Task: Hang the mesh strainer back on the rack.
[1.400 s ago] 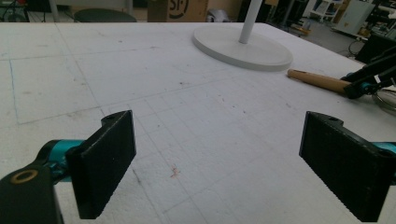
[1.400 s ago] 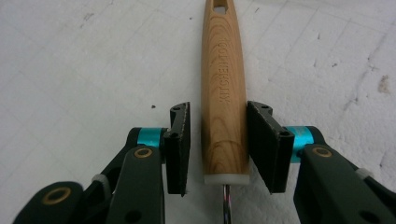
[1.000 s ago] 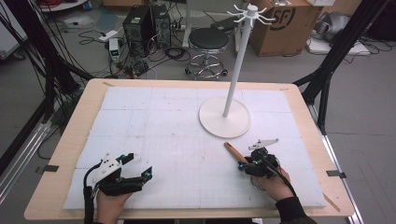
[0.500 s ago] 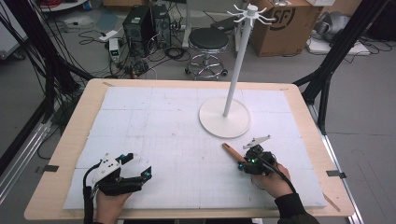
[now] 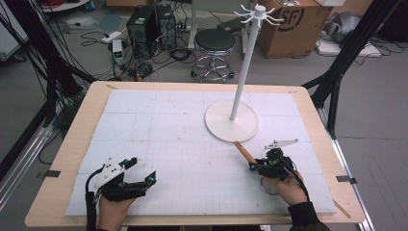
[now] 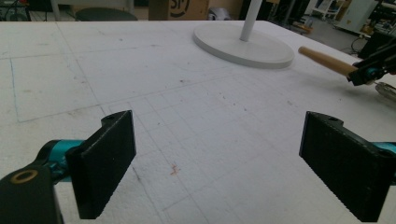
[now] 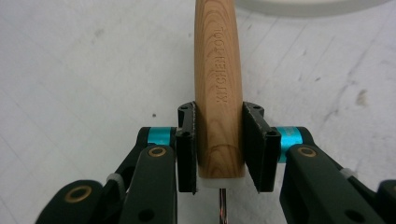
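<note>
The right gripper (image 7: 219, 147) had its jaws closed on the wooden handle (image 7: 218, 93) of a kitchen tool, one black pad pressed flat against each side of the wood near its butt end; the jaws had just been closing, with the handle between them. From the pads the handle ran straight ahead, its stamped lettering facing up, towards the rim of the stand's round base (image 7: 308, 5) just beyond its far end. Behind the pads a thin metal shank came out of the handle's white end cap and passed back under the gripper. In the high view the right gripper (image 5: 263, 166) sat low over the white mat (image 5: 159, 125), the handle (image 5: 244, 152) slanting out from its fingers towards the base (image 5: 231, 126) of the white stand (image 5: 245, 62), and a wire loop (image 5: 268, 188) of the tool lay on the mat beside the right hand (image 5: 288, 187). The left gripper (image 5: 144, 179) rested well apart on the mat's other side, its jaws wide open with nothing but bare mat between the two pads (image 6: 105, 163). Far ahead of the left fingers and off to their right lay the handle (image 6: 327, 61), with the base (image 6: 243, 44) farther on.
</note>
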### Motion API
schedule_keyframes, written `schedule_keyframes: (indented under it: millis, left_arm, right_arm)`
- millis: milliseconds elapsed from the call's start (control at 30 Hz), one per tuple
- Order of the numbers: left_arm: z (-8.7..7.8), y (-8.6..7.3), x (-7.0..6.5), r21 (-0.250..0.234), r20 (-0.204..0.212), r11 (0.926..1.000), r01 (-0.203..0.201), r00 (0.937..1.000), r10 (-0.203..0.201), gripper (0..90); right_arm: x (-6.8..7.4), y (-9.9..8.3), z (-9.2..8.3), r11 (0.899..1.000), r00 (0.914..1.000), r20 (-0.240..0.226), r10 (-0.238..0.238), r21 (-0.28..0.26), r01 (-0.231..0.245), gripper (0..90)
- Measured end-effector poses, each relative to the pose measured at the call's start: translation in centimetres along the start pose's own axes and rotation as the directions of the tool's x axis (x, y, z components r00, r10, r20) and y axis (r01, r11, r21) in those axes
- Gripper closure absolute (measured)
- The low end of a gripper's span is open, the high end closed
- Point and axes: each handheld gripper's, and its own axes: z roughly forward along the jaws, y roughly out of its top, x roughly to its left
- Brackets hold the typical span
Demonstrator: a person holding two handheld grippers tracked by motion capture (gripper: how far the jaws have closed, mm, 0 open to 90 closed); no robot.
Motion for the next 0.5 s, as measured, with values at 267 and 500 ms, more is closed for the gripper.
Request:
schedule_keyframes:
  millis: [267,500]
  left_arm:
    - [0.0,0.0,0.0,0.0,0.0,1.0,-0.001,1.0,0.001,11.3]
    - [0.0,0.0,0.0,0.001,0.0,1.0,0.0,1.0,0.0,11.3]
  right_arm:
    - [-0.2,0.1,-1.1,0.994,0.9996,0.004,0.028,-0.109,-0.027,68.8]
    - [-0.6,0.3,-2.8,0.956,0.9964,-0.053,0.066,-0.284,-0.078,68.8]
